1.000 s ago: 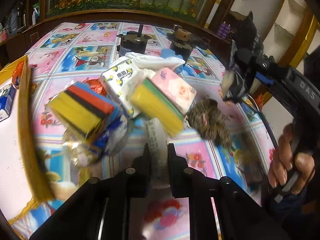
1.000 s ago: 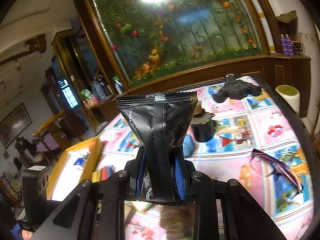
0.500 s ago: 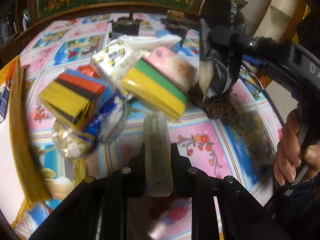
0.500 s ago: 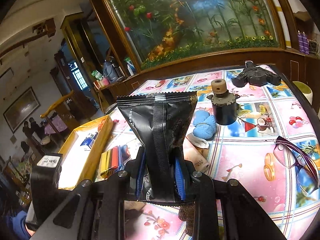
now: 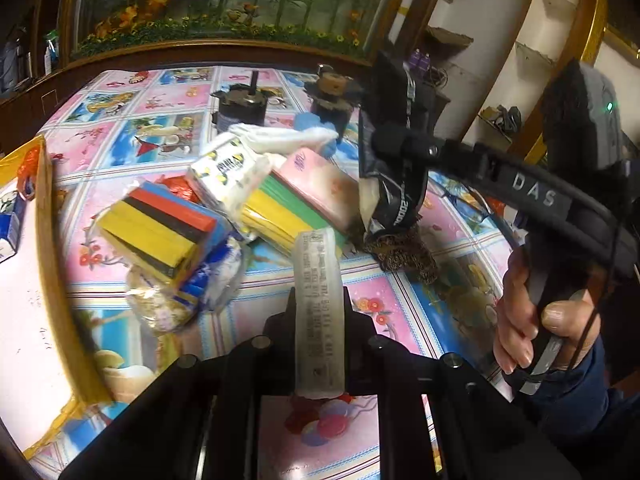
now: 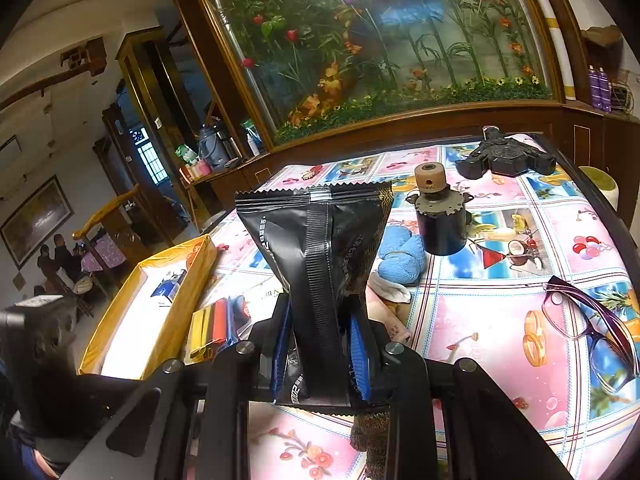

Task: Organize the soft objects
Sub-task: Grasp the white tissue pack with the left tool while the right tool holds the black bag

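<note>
My left gripper (image 5: 318,304) is shut on a pale translucent packet (image 5: 318,312) held above the table's near side. My right gripper (image 6: 320,320) is shut on a black foil pouch (image 6: 320,264), which stands upright; in the left wrist view the pouch (image 5: 394,200) hangs just right of the pile. The pile holds a striped sponge stack (image 5: 160,236), a white tissue pack (image 5: 228,176), a yellow-green sponge (image 5: 280,216), a pink packet (image 5: 320,184), a white cloth (image 5: 280,140) and a brown furry thing (image 5: 404,256).
A yellow tray (image 6: 160,292) with a small blue box (image 6: 168,288) stands at the left. Two dark cylindrical parts (image 5: 240,108) (image 6: 440,220), a blue cloth ball (image 6: 400,256), purple glasses (image 6: 588,320) and a black part (image 6: 504,156) lie on the patterned tablecloth (image 6: 500,320).
The right gripper with the black pouch has come in over the pile's right side. My left gripper has lifted the pale packet a little and shifted right.
</note>
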A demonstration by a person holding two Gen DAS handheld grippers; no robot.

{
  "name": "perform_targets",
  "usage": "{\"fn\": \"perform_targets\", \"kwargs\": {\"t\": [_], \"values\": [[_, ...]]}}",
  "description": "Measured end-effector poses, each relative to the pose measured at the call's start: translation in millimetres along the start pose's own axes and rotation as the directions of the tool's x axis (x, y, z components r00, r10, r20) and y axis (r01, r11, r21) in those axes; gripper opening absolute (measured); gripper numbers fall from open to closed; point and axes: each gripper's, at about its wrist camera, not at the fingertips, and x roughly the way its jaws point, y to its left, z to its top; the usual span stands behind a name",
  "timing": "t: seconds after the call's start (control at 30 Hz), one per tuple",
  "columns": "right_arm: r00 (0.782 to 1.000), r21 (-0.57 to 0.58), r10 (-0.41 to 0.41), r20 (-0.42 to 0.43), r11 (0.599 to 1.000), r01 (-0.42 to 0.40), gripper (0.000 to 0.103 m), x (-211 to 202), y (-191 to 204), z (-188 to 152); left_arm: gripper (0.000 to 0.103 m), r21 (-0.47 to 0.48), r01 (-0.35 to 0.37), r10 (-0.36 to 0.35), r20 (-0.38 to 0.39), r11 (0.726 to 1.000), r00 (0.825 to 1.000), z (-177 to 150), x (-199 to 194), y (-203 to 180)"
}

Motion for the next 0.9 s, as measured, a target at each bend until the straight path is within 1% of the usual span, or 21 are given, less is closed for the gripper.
{"fn": "perform_targets", "kwargs": {"t": [0.27,0.47,0.9], "values": [[1.000,0.021,-0.005,0.005,1.000,0.005,0.029,1,-3,1,0.014,-0.033,0.020,-0.019,0.030,0.999,0.999,-1,-15,14],[1.000,0.046,-0.003,0.007,0.999,0.002,0.029,1,-8,1,0.014,-0.034,0.029,-0.028,0.043,0.999,0.999,-2,-22,17],[1.000,0.054,-0.007,-0.001,0.999,0.007,0.029,1,-9,1,0.014,-0.047,0.040,-0.037,0.073,0.998,0.997,-1,-35,26]]}}
